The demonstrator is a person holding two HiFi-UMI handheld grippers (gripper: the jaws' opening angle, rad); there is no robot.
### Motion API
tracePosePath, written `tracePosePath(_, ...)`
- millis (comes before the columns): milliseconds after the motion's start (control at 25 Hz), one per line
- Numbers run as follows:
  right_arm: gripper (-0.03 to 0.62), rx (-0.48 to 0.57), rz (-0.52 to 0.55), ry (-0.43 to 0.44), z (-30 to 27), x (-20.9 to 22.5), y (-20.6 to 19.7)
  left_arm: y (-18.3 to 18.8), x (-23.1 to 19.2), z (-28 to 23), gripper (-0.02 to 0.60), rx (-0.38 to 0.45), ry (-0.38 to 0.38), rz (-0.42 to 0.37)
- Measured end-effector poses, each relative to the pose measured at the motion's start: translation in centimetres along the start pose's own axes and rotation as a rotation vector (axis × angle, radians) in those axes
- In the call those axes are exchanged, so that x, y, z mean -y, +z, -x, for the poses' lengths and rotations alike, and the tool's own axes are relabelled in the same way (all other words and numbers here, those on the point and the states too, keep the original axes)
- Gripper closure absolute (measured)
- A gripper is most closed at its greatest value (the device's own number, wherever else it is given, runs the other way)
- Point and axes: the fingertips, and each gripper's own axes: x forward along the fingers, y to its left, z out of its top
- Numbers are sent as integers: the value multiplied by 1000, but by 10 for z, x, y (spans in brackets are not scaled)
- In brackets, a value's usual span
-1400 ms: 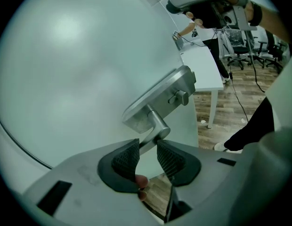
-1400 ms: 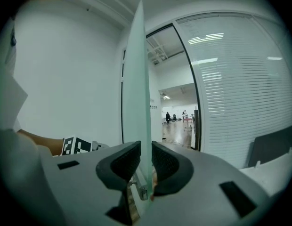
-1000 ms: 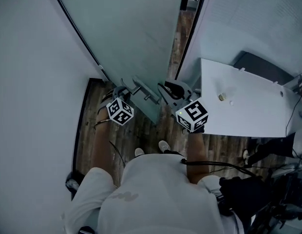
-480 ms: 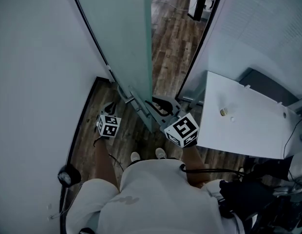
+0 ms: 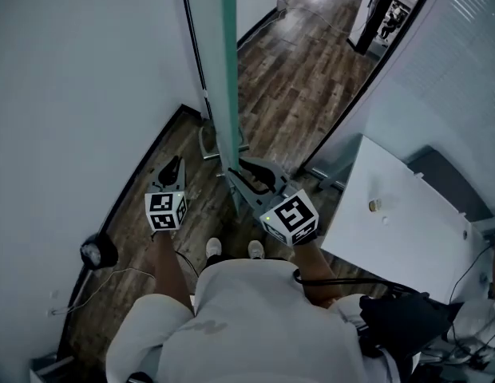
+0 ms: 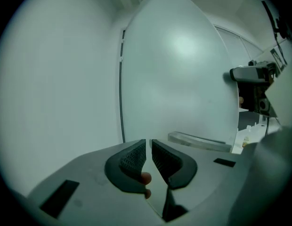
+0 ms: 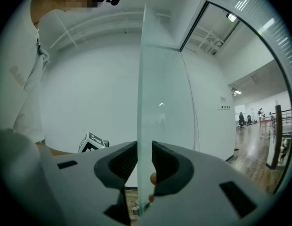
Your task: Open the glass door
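Note:
The frosted glass door (image 5: pixel 227 70) stands swung open and shows edge-on in the head view. My right gripper (image 5: pixel 255 170) straddles its free edge low down. In the right gripper view the pane (image 7: pixel 150 79) runs between the jaws of the right gripper (image 7: pixel 145 147); they are opening, with a pad close to each face. My left gripper (image 5: pixel 175 163) hangs left of the door, apart from it. In the left gripper view the left gripper (image 6: pixel 148 142) is shut on nothing, facing the pane (image 6: pixel 183 79) and its clear bar handle (image 6: pixel 198 141).
A white wall (image 5: pixel 72 94) runs close on the left. A white table (image 5: pixel 407 214) with a small object (image 5: pixel 374 205) stands at the right. A round black lamp (image 5: pixel 92 252) and its cable lie on the floor. Wooden floor (image 5: pixel 303 86) continues through the doorway.
The door has swung from nearly closed to wide open. My left gripper has left the handle, shut and drawn back leftward. My right gripper has followed the door's edge to the left.

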Motion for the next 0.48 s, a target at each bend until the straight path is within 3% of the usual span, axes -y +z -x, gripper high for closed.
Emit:
tracePosePath(240, 502, -11, 5, 102, -34, -39, 2, -11, -25, 43, 541, 15, 114, 42)
tracePosePath(480, 497, 6, -1, 79, -63, -80, 11, -7, -48, 94, 541, 54, 211, 83)
